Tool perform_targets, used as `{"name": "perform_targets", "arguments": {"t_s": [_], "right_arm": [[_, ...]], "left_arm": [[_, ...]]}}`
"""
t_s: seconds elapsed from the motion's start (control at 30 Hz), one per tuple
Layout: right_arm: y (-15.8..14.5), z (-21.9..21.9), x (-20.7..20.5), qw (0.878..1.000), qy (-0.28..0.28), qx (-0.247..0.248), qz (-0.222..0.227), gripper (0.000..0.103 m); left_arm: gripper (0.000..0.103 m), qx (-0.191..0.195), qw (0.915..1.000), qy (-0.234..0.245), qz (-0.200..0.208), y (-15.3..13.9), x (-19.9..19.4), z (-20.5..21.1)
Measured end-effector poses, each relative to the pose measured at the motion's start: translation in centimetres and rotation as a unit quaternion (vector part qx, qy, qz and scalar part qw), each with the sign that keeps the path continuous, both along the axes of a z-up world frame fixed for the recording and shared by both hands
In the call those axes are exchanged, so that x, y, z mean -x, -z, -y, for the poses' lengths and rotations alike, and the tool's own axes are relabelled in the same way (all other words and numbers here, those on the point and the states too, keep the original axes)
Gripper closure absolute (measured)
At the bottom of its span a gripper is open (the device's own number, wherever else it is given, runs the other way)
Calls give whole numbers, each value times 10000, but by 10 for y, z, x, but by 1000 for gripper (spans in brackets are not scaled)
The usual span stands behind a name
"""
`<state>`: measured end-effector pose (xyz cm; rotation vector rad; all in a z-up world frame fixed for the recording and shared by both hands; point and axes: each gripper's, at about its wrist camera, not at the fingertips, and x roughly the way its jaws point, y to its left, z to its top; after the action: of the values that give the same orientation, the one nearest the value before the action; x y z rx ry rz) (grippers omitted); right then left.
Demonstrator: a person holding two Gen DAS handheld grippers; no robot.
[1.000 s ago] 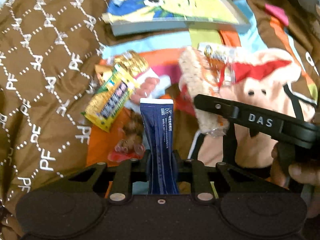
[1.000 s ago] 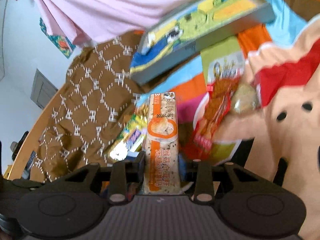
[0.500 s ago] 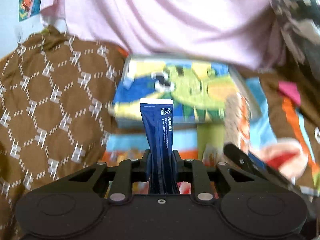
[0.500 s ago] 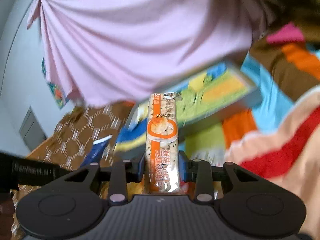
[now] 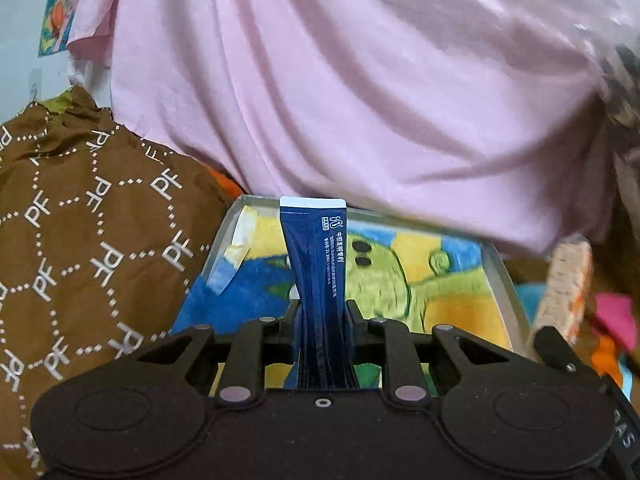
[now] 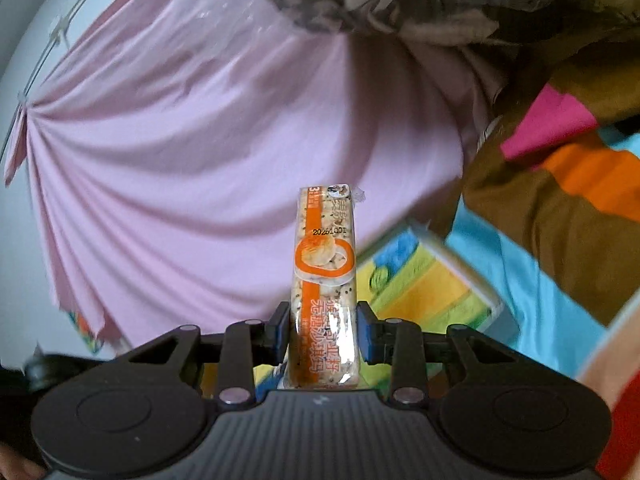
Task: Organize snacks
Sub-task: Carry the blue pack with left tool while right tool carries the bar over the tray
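My left gripper is shut on a dark blue stick sachet that stands straight up between the pads, just in front of a grey tray with a cartoon picture on its floor. My right gripper is shut on an orange-and-white rice cracker bar, held upright. In the right wrist view the tray lies to the right of the bar and below it. The cracker bar and the right gripper's finger show at the right edge of the left wrist view.
A pink curtain hangs close behind the tray and fills the upper half of both views. Brown patterned bedding lies left of the tray. A colourful striped blanket spreads to the right.
Both grippers rose and swung away from the snack pile on the blanket toward the tray and curtain. The yellow and red snack packets have left view. Each gripper kept its snack.
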<state>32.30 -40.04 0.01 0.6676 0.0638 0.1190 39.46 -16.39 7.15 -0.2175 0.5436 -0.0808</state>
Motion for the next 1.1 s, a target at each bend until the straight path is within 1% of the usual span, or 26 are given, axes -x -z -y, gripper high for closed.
{"name": "perform_targets", "arguments": {"t_s": [0.07,0.17,0.27,0.33,0.4,0.43,0.53,0.63,0.8,0.93,1.1], "right_arm": [[-1,4,-12,9999,38,-2,117,66],[3,3,-28,9998,26,71,179,66],[16,-3,-39,9997,-25,252,43,66],[25,-4,-46,9998,-138,133,-85,66],[28,-2,-51,9997,-217,-23,-132,66],[29,-2,-53,9996,-229,-6,-156,66],[31,-3,-57,9995,-199,117,-206,66],[32,-4,-64,9989,-193,201,-379,66],[30,-10,-68,9977,-253,396,-490,66],[29,-18,-69,9954,-166,737,-585,65],[29,-22,-69,9938,-139,899,-641,65]], "left_arm": [[80,97,9999,-107,-31,-1,-13,1],[80,18,9998,-195,-24,0,-29,6],[80,-98,9997,-234,-70,6,-42,12],[80,-62,9996,-260,-106,11,-49,14],[80,22,9995,-297,-135,16,-54,14],[80,39,9993,-323,-158,20,-56,15],[80,-23,9990,-377,-244,32,-63,17],[80,-118,9984,-432,-358,45,-70,19],[80,-2,9968,-545,-588,64,-77,14],[79,49,9957,-600,-707,71,-81,10],[76,82,9954,-599,-745,74,-82,8]]}}
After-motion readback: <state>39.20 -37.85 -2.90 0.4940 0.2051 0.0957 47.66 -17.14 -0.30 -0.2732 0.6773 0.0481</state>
